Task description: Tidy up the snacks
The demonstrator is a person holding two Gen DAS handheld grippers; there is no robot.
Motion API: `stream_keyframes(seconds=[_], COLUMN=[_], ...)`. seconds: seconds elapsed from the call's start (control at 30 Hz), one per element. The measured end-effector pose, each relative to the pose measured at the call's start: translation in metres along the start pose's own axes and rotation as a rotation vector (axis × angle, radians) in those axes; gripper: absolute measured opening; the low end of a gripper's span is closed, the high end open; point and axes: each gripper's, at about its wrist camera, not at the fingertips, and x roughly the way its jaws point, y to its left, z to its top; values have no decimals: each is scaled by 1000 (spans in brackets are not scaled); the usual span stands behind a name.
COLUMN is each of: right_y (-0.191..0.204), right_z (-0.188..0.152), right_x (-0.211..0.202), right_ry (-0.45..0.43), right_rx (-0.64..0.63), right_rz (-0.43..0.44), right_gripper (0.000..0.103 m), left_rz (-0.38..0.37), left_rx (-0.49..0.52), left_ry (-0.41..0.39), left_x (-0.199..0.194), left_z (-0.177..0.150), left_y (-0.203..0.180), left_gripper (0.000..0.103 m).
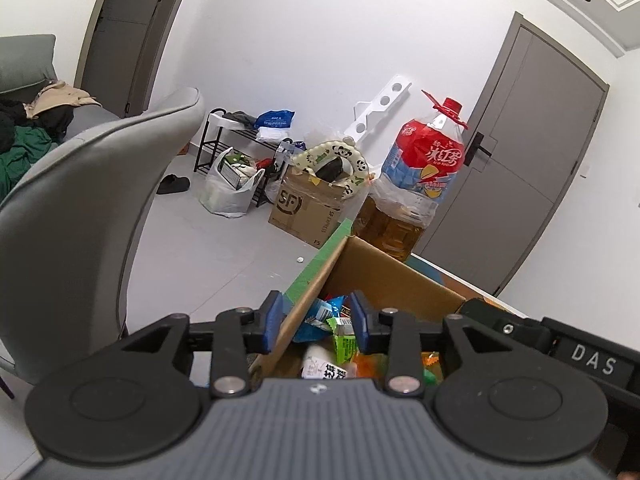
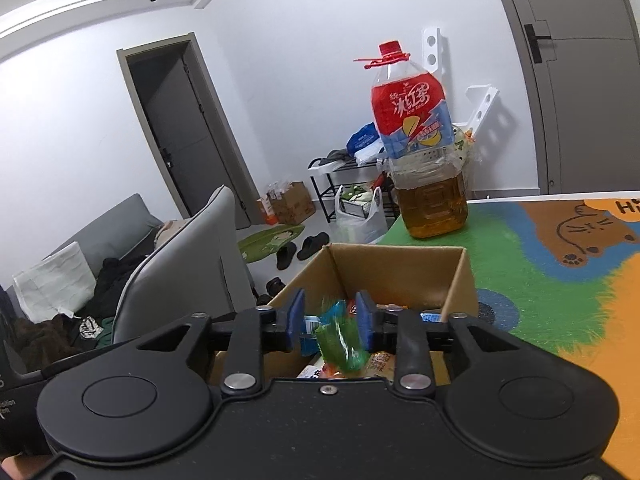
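Observation:
An open cardboard box [image 2: 404, 268] holds several snack packets and sits on the table. In the left wrist view my left gripper [image 1: 318, 322] is open, its blue pads straddling the box's left wall [image 1: 308, 300] with packets [image 1: 344, 340] below. In the right wrist view my right gripper [image 2: 330, 318] is open above the box; a blurred green packet [image 2: 342, 346] hangs loose between and below its pads, touching neither as far as I can tell. The right gripper's body also shows in the left wrist view [image 1: 580, 356] at the right.
A large iced-tea bottle [image 2: 424, 152] stands on the colourful cat mat [image 2: 540, 256] behind the box. A grey chair [image 1: 88, 208] stands left of the table. On the floor are a taped carton [image 1: 308, 208], a white bag [image 1: 228, 188] and a shoe rack [image 1: 236, 140].

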Motion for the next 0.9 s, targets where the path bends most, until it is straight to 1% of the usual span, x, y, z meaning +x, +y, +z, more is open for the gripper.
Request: stream_keyframes(seconds=[0.03,0.1,0.13,0.2,0.23,0.3,0.4,0.43,0.47,0.57,0.7,0.83,0.9], right_y=[-2,-6,-8,-12,-14,-18,-24,-26,-28,-31,-32,-35,-36], right_z=[0,0,-1,-2,-3,-5,-9,-9,-10,-11,-11,-13,-13], right_x=[-4,-13,-17,-26,-31,-39,-50,-54,-57,-67,-78,-94,-102], right_ry=[-4,-11,-15,-27,-31,-36,-41,-44,-49,-60,-66,-78,-84], right_rx=[3,13,18,20,19,24,37,41,46,52,42,34,30], right_rz=[-11,-33,-43,-65,-74,-91,-105,-109,-113,-108,-104,-97,-98], right_gripper=[37,43,45,54,56,63,69,70,74,80,90,94,98], left_rz=[-4,-11,-15,-26,-34,-43,-44,-42,-41,-41,-41,-47,-49], left_rx=[3,12,16,23,25,31,48,54,60,81,113,157,172], left_ry=[0,2,2,0,-3,-10,-6,-6,-8,-5,7,28,35], left_x=[-2,-6,-8,-13,-16,-21,-29,-32,-34,-43,-51,-61,-66], left_z=[0,-2,-2,-5,-6,-8,-8,-8,-7,-5,-5,-6,-5], left_y=[-1,-4,-6,-9,-11,-15,-19,-20,-22,-25,-31,-33,-32], left_gripper=[42,53,55,64,66,76,86,88,90,95,96,97,98])
